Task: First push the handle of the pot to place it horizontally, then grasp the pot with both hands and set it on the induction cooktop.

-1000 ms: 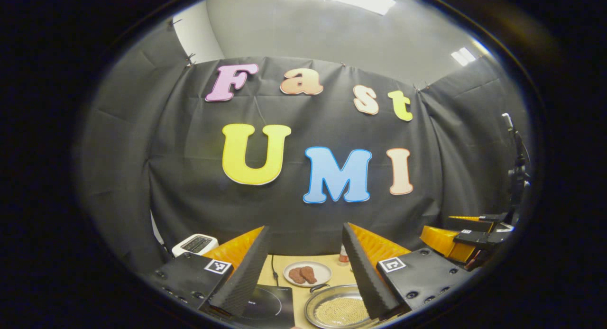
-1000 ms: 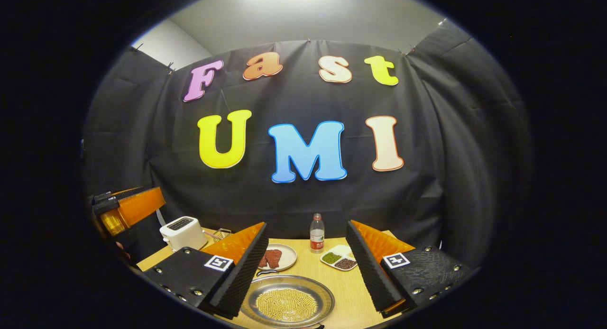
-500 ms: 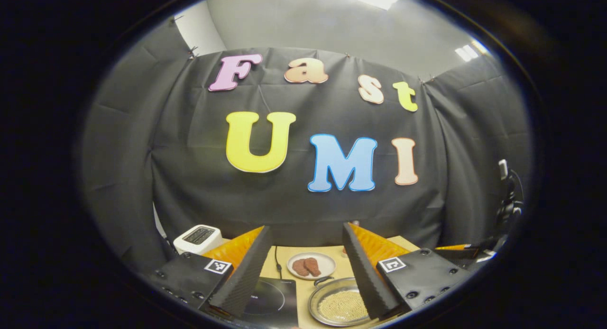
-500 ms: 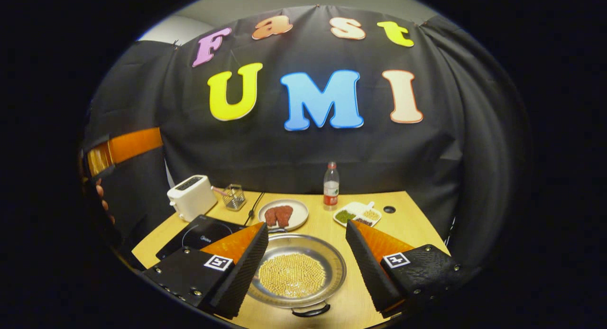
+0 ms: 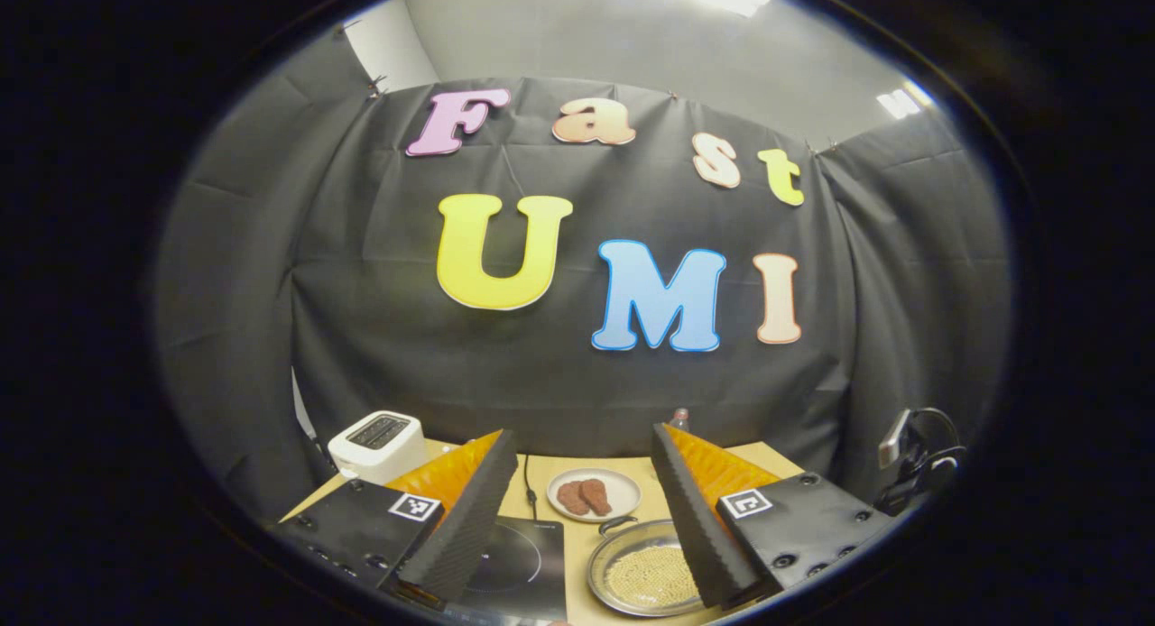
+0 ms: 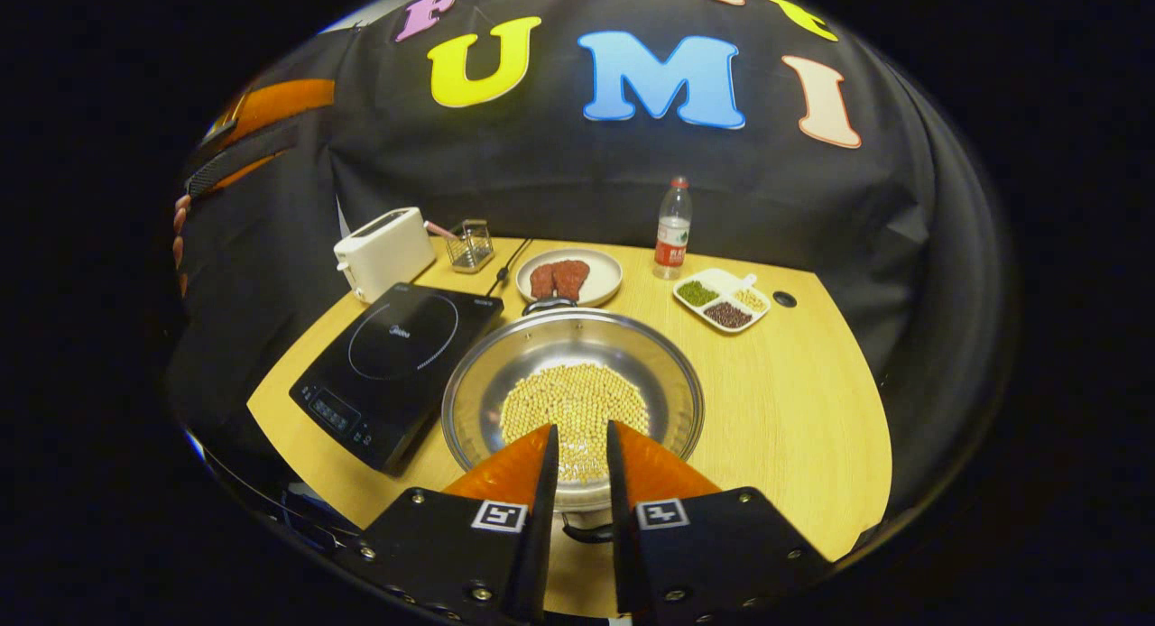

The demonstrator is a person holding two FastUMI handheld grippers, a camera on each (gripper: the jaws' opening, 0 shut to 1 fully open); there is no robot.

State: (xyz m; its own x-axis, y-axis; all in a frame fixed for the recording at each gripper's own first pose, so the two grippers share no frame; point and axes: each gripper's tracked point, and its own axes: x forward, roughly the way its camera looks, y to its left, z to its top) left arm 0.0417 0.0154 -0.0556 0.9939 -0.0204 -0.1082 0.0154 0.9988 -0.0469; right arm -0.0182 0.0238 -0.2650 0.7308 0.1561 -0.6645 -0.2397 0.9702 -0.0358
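Observation:
A steel pot (image 6: 572,373) with yellow beans in it stands mid-table, right of the black induction cooktop (image 6: 397,355). One pot handle (image 6: 549,305) points to the far side; the other handle (image 6: 586,531) shows near the table's front edge, low in the gap between my right fingers. My right gripper (image 6: 582,428) hovers over the pot's near rim, its fingers drawn together to a narrow gap and holding nothing. My left gripper (image 5: 582,432) is open, high and behind the cooktop (image 5: 523,563) and pot (image 5: 645,576). The left gripper (image 6: 262,112) also appears at the far left, held by a hand (image 6: 180,238).
A white toaster (image 6: 383,247) and a wire basket (image 6: 471,244) stand behind the cooktop. A plate of meat (image 6: 568,276), a bottle (image 6: 672,229) and a divided dish (image 6: 722,299) line the back. Bare wooden table (image 6: 794,409) lies right of the pot. A camera stand (image 5: 911,455) is at the right.
My right gripper has tipped down and come over the pot, and its fingers have gone from wide apart to nearly together. My left gripper has only shifted slightly.

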